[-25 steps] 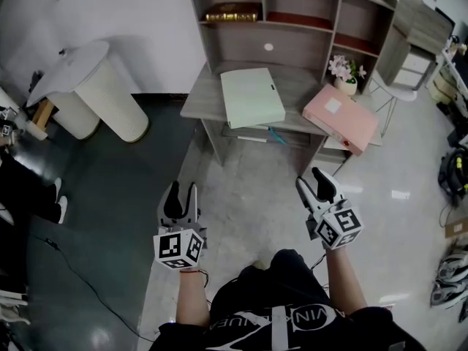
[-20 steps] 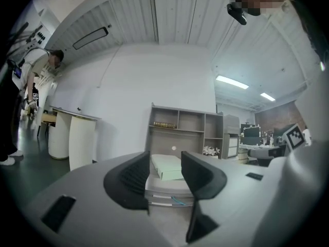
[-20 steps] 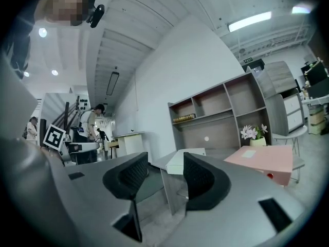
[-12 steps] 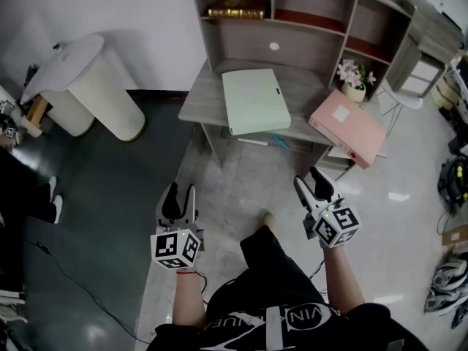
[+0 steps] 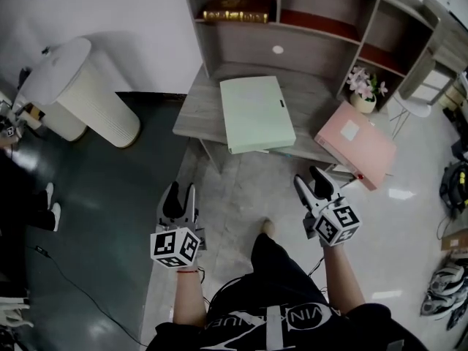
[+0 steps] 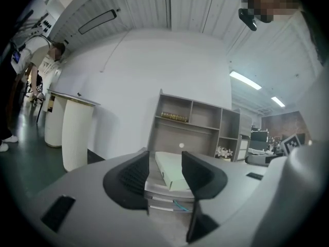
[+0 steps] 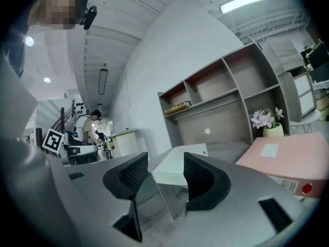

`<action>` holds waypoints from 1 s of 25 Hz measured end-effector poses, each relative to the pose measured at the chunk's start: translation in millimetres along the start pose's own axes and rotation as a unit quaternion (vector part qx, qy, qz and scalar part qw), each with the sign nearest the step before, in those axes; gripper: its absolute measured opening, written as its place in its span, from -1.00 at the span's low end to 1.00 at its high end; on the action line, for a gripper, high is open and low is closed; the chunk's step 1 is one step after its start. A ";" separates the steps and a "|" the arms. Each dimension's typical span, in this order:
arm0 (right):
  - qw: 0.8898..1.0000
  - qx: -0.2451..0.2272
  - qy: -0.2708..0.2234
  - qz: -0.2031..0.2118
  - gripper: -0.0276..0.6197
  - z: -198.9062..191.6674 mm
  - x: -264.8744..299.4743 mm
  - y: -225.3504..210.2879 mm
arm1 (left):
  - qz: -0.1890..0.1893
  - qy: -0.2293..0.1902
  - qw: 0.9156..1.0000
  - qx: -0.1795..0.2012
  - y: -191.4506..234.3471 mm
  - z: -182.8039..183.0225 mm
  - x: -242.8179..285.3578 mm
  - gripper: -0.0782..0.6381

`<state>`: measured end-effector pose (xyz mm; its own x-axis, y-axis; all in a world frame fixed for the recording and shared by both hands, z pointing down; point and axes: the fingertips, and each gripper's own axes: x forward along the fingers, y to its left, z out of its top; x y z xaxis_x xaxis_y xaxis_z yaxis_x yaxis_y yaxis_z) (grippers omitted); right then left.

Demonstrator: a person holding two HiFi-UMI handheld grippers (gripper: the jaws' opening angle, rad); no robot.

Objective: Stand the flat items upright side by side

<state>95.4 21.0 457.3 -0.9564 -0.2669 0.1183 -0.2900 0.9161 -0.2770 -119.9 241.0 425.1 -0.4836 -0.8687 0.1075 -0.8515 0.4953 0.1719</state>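
A pale green binder (image 5: 256, 112) lies flat on the grey desk (image 5: 201, 101), its front edge over the desk's rim. A pink binder (image 5: 356, 143) lies flat at the desk's right end, also overhanging. Both show in the right gripper view, the green binder (image 7: 181, 171) and the pink binder (image 7: 288, 161); the left gripper view shows the green binder (image 6: 172, 169) between its fingers, far off. My left gripper (image 5: 179, 199) hangs open over the floor, short of the desk. My right gripper (image 5: 316, 182) is open too, just below the pink binder's near corner. Neither holds anything.
The desk carries a shelf unit (image 5: 307, 20) with a brown book (image 5: 238, 9) on its left shelf and a potted flower (image 5: 363, 92) at the right. A white ribbed bin (image 5: 80, 93) stands left of the desk. Shoes and bags (image 5: 446, 298) lie at the right. The person's leg (image 5: 278, 269) is between the grippers.
The view has closed in on the desk: it and both binders sit lower and larger in frame. Both grippers keep their places and stay open. The person's leg has stepped forward.
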 end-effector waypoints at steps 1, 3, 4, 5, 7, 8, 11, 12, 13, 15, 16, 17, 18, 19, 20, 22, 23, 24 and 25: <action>1.000 0.002 0.002 0.000 -0.22 0.5 7.5 -4.8 | 0.001 0.001 1.000 -0.002 2.0 -0.3 8.8 -0.27; 1.000 0.003 0.008 0.002 -0.22 0.5 20.2 -12.4 | 0.002 0.005 1.000 -0.007 4.9 -1.9 25.0 -0.27; 1.000 0.002 0.012 0.003 -0.22 0.5 25.9 -16.0 | 0.002 0.008 1.000 -0.010 5.7 -2.8 33.0 -0.27; 1.000 0.002 0.015 0.004 -0.22 0.8 31.6 -19.9 | 0.002 0.010 1.000 -0.013 5.9 -3.6 41.3 -0.27; 1.000 0.005 0.021 0.003 -0.22 2.1 43.2 -29.5 | -0.001 0.014 1.000 -0.019 5.0 -5.0 58.6 -0.27; 1.000 0.007 0.023 0.003 -0.22 2.8 48.9 -34.7 | -0.003 0.017 1.000 -0.020 4.0 -6.0 67.5 -0.27; 0.999 0.011 0.034 0.003 -0.22 2.7 65.1 -48.6 | -0.007 0.029 0.999 -0.023 2.3 -9.9 93.6 -0.27; 0.999 0.013 0.039 0.003 -0.22 1.5 70.1 -53.1 | -0.008 0.032 0.999 -0.025 2.1 -11.4 101.6 -0.27; 0.999 0.015 0.043 0.003 -0.22 -0.2 74.9 -58.2 | -0.009 0.035 0.999 -0.026 1.8 -12.9 109.3 -0.27; 0.998 0.023 0.050 -0.001 -0.22 -4.3 85.2 -69.8 | -0.013 0.041 0.999 -0.028 1.3 -16.3 124.0 -0.27; 0.998 0.028 0.054 -0.002 -0.22 -6.3 90.9 -74.9 | -0.014 0.044 0.999 -0.029 1.7 -17.8 130.6 -0.27; 0.998 0.031 0.058 -0.002 -0.22 -8.5 96.6 -78.9 | -0.014 0.046 0.998 -0.030 2.8 -19.0 136.1 -0.27; 0.997 0.033 0.064 -0.002 -0.22 -11.1 102.3 -82.0 | -0.013 0.048 0.998 -0.031 4.4 -20.5 140.4 -0.27; 0.997 0.033 0.073 -0.002 -0.22 -14.7 107.8 -84.7 | -0.011 0.051 0.998 -0.033 6.4 -22.8 143.8 -0.27; 0.996 0.033 0.084 -0.003 -0.20 -19.4 113.1 -87.0 | -0.009 0.054 0.998 -0.037 8.5 -26.3 146.3 -0.27; 0.993 0.034 0.109 -0.006 -0.19 -30.6 122.0 -90.8 | -0.005 0.067 0.997 -0.045 12.2 -36.3 149.6 -0.27; 0.992 0.033 0.121 -0.008 -0.18 -35.8 125.7 -92.9 | -0.005 0.074 0.996 -0.049 13.5 -41.7 151.1 -0.27; 0.991 0.032 0.131 -0.011 -0.16 -39.7 129.6 -95.4 | -0.007 0.081 0.995 -0.054 14.3 -46.4 152.9 -0.26; 0.990 0.031 0.140 -0.014 -0.15 -42.2 133.9 -98.4 | -0.009 0.087 0.994 -0.059 14.8 -50.3 155.2 -0.25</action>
<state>-2.7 -92.3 540.7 -0.9036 -0.1908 0.3837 -0.3260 0.8872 -0.3266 -197.4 113.9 493.6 -0.4175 -0.8677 0.2699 -0.8248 0.4865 0.2881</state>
